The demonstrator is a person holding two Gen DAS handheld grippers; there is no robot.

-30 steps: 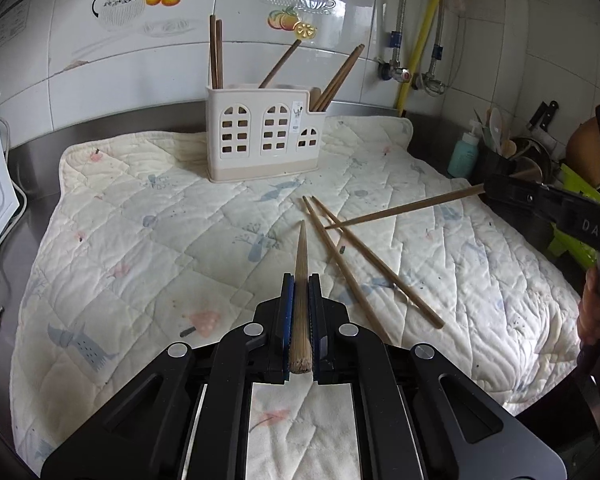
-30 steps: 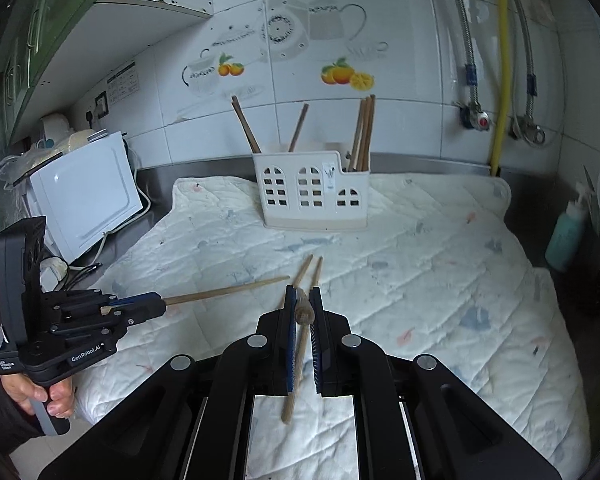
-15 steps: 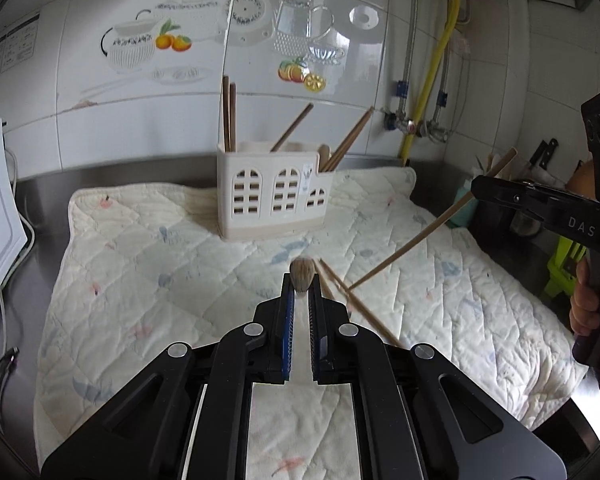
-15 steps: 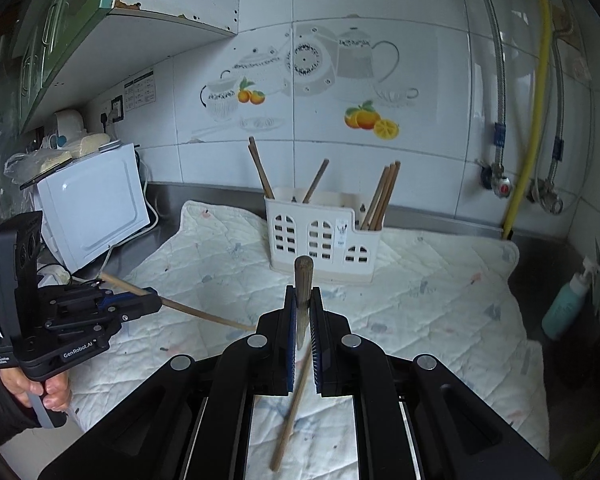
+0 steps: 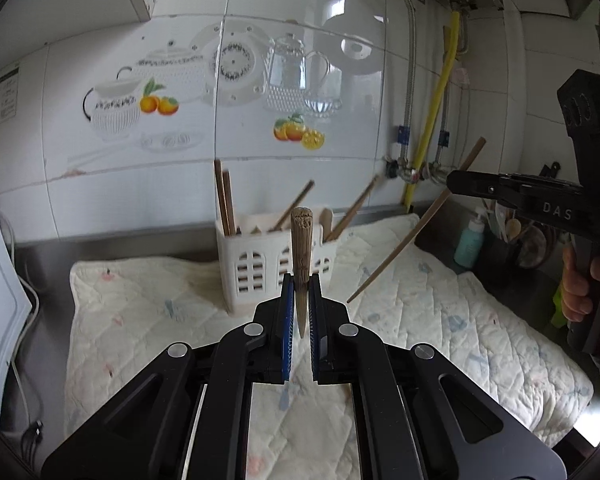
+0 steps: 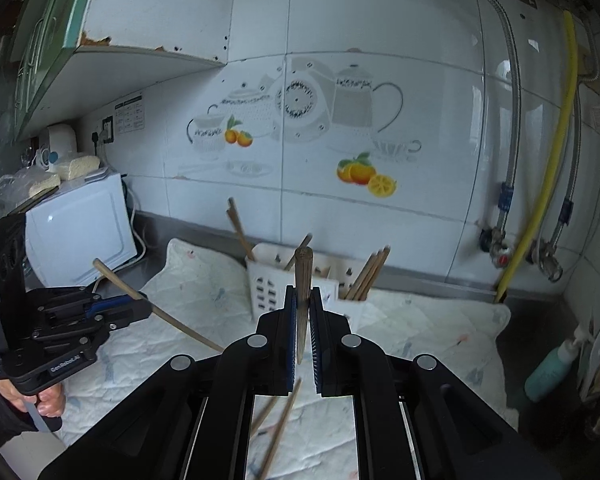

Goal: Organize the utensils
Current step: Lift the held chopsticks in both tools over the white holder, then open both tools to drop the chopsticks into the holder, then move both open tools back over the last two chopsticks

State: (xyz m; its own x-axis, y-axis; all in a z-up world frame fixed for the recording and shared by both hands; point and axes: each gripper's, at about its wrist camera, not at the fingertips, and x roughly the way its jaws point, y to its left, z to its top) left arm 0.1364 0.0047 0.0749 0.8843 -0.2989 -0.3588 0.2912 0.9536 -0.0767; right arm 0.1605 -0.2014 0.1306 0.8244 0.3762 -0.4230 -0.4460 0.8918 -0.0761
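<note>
My left gripper (image 5: 300, 296) is shut on a wooden chopstick (image 5: 301, 240), whose thick end stands up in front of the white utensil holder (image 5: 252, 276). My right gripper (image 6: 300, 300) is likewise shut on a chopstick (image 6: 303, 276), upright between its pads. Each view shows the other hand-held gripper in the air: the right one (image 5: 456, 182) with its slanted stick, the left one (image 6: 140, 308) with its own. The holder (image 6: 262, 284) has several chopsticks (image 5: 225, 200) in it. Two loose chopsticks (image 6: 280, 428) lie on the quilted mat (image 6: 420, 328) below my right gripper.
A white appliance (image 6: 80, 224) stands at the mat's left. A teal bottle (image 5: 470, 240) and a jar of spoons (image 5: 516, 232) stand at the right by the wall. A yellow hose (image 6: 548, 184) and metal pipes run down the tiled wall.
Both grippers have risen off the mat with their chopsticks. The sticks have swung from lying low to standing upright in the jaws. Both views now look higher up the wall.
</note>
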